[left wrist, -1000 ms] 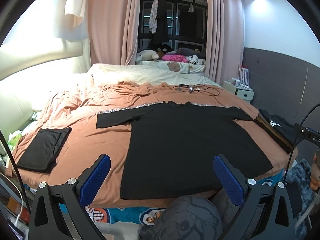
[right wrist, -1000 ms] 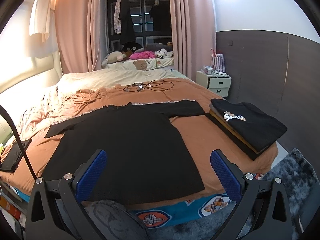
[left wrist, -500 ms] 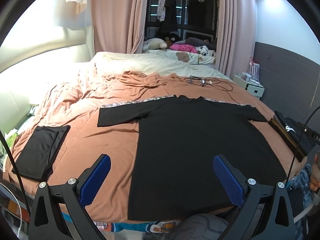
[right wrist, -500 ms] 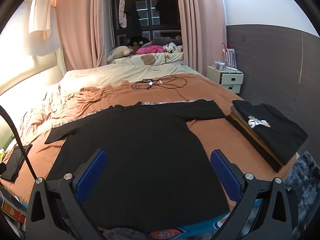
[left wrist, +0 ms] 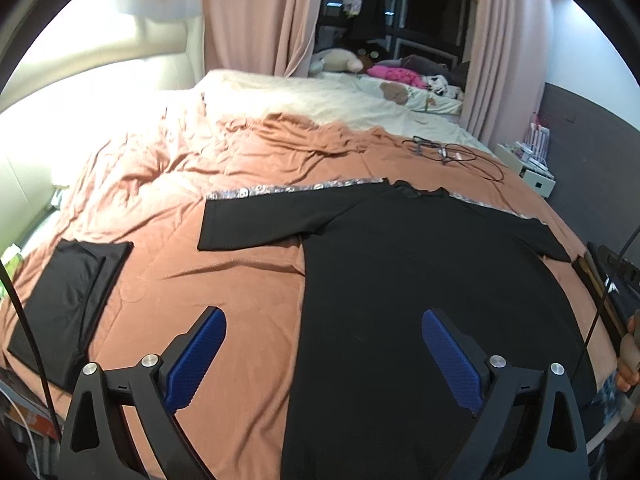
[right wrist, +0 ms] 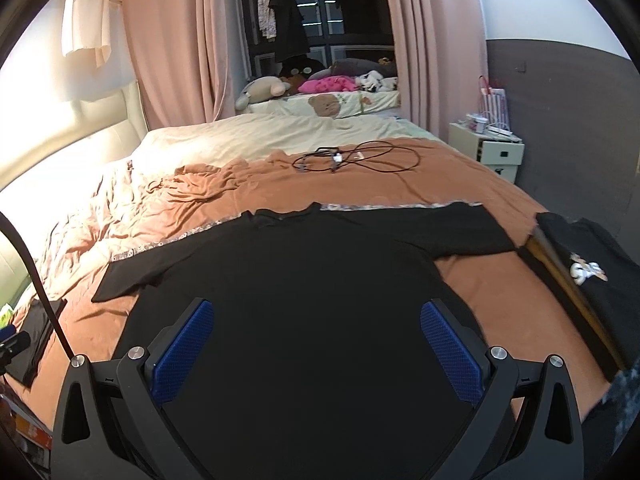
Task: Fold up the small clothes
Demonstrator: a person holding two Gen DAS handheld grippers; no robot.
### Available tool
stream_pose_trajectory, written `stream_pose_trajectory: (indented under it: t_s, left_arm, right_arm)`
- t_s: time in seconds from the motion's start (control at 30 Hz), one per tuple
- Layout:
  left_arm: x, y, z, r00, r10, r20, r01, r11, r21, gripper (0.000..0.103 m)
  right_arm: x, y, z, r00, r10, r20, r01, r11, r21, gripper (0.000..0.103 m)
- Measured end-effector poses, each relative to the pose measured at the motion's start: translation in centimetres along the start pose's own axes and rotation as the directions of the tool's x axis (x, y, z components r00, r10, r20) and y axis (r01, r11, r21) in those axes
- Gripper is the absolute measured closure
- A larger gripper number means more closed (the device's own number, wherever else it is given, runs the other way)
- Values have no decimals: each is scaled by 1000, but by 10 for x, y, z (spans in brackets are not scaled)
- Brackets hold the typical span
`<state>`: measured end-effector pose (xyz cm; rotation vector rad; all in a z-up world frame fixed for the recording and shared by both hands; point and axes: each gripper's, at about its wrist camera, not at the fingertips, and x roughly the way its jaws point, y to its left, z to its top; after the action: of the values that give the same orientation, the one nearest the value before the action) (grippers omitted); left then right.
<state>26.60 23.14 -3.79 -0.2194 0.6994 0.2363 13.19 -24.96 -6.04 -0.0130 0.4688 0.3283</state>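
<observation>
**Both grippers poised over a flat black shirt**

The left gripper has its blue fingers spread wide and holds nothing; it hangs above the shirt's left side seam, one finger over bare bedspread, the other over cloth. The right gripper is likewise spread and empty, both fingers over the middle of the shirt.

The black shirt lies flat on the orange bedspread, collar away from the cameras, both sleeves laid straight out. No fold looks begun, so the step in hand appears to be the approach. The next move probably calls for lowering onto a sleeve or side edge, pinching the cloth and carrying it toward the middle.

The left view alone shows a folded dark garment near the bed's left edge in full; the right view shows the stack of folded shirts beside the right sleeve, and the tangle of cables beyond the collar more clearly.
</observation>
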Motion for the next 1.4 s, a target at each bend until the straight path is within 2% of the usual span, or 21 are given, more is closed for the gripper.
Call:
stream_pose_trajectory:
  t_s: [0.3, 0.43, 0.6, 0.73, 0.8, 0.9, 1.13, 1.23, 1.3, 1.4]
  left_arm:
    - [60, 40, 31, 998, -2, -62, -6, 990, -144, 14]
    - [81, 59, 45, 998, 0, -70, -14, 980, -198, 19]
    - [107, 84, 67, 996, -2, -86, -21, 964, -263, 28]
    - [126, 104, 83, 996, -4, -91, -25, 949, -316, 32]
    - [138, 115, 93, 995, -8, -102, -28, 940, -340, 37]
    - [154, 129, 102, 993, -14, -120, -32, 926, -376, 40]
    - [196, 163, 117, 984, 7, -176, -81, 905, -418, 46]
    - [220, 176, 119, 978, 40, -203, -123, 903, -413, 47]
    - [237, 185, 117, 970, 49, -239, -150, 893, -425, 56]
    - [255, 198, 115, 966, 43, -255, -158, 880, -447, 57]
  right_arm:
    - [55, 1, 22, 996, 84, -42, -83, 996, 27, 0]
    - [73, -3, 31, 988, 149, -48, -146, 987, 67, 0]
    - [101, 3, 40, 976, 208, -58, -205, 978, 46, 0]
    - [130, 2, 51, 964, 252, -88, -249, 967, 45, 6]
    - [143, 1, 56, 957, 272, -105, -269, 962, 46, 9]
    - [164, 2, 67, 942, 307, -135, -303, 952, 50, 14]
    - [218, 6, 91, 890, 400, -216, -392, 916, 81, 27]
    - [242, 8, 99, 866, 435, -246, -421, 900, 109, 32]
    - [253, 11, 103, 847, 461, -265, -441, 888, 132, 39]
    - [277, 12, 106, 814, 497, -300, -469, 868, 166, 50]
